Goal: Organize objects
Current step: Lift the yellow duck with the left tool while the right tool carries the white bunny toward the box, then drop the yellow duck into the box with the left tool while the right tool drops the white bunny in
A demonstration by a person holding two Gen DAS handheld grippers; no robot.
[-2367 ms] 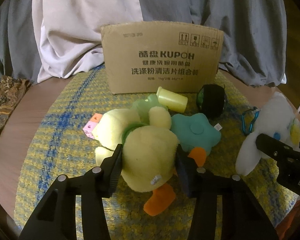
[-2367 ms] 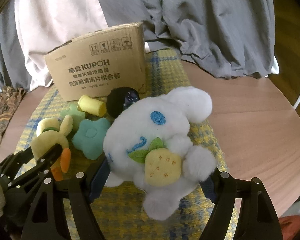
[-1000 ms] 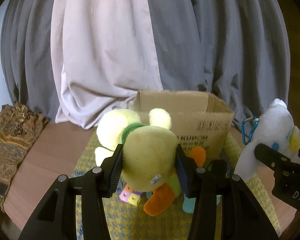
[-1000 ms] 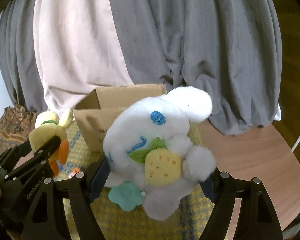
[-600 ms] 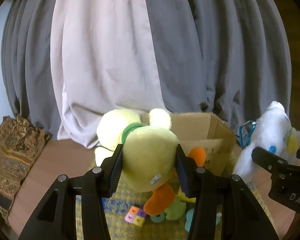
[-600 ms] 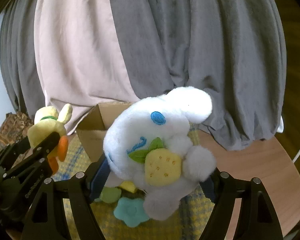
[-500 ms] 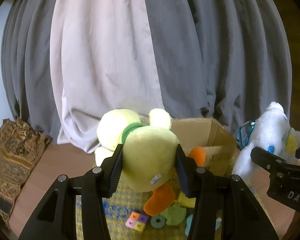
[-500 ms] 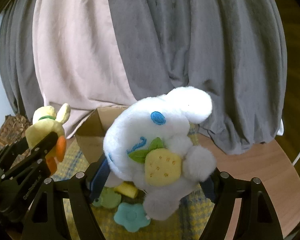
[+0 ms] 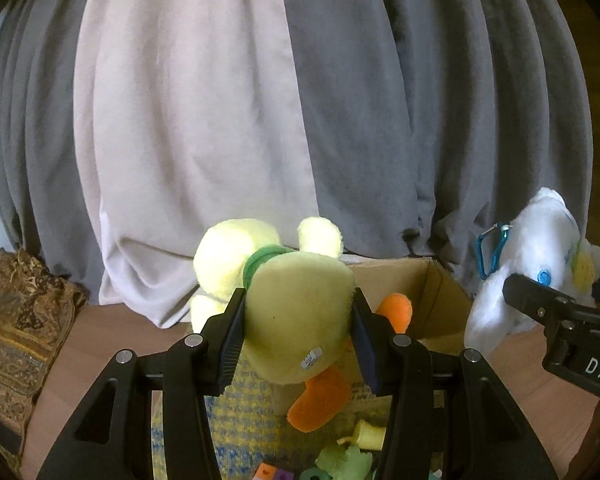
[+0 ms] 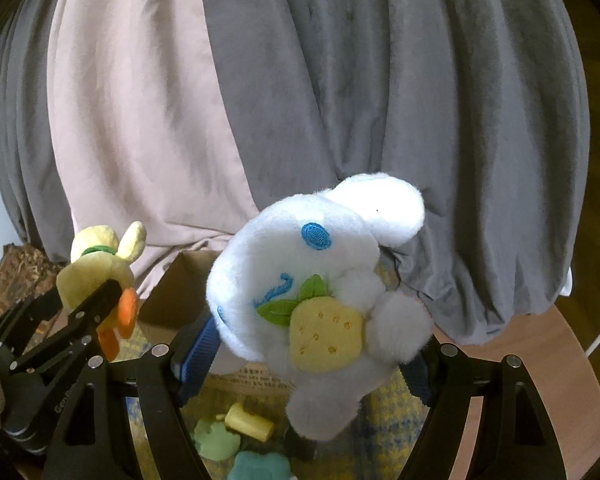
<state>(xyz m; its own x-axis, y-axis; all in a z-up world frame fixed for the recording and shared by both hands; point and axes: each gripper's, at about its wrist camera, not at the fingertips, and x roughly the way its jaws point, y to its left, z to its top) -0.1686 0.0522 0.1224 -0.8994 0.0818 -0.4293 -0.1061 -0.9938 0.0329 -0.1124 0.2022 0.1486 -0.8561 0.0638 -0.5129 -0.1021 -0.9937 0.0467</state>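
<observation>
Round wooden surface (image 9: 112, 332) with a yellow-blue woven mat (image 9: 256, 412), grey and pale curtains (image 9: 220, 120) behind. Left tool (image 9: 298, 336) clenched on yellow duck plush (image 9: 296, 320), right tool (image 10: 300, 356) clenched on white plush (image 10: 300, 272), both up over open cardboard box (image 9: 440, 300). Small toys (image 10: 248, 424) below tools, mostly hidden, cut off.

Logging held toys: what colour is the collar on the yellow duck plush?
Green collar around the yellow duck plush, clearest in the left wrist view.
</observation>
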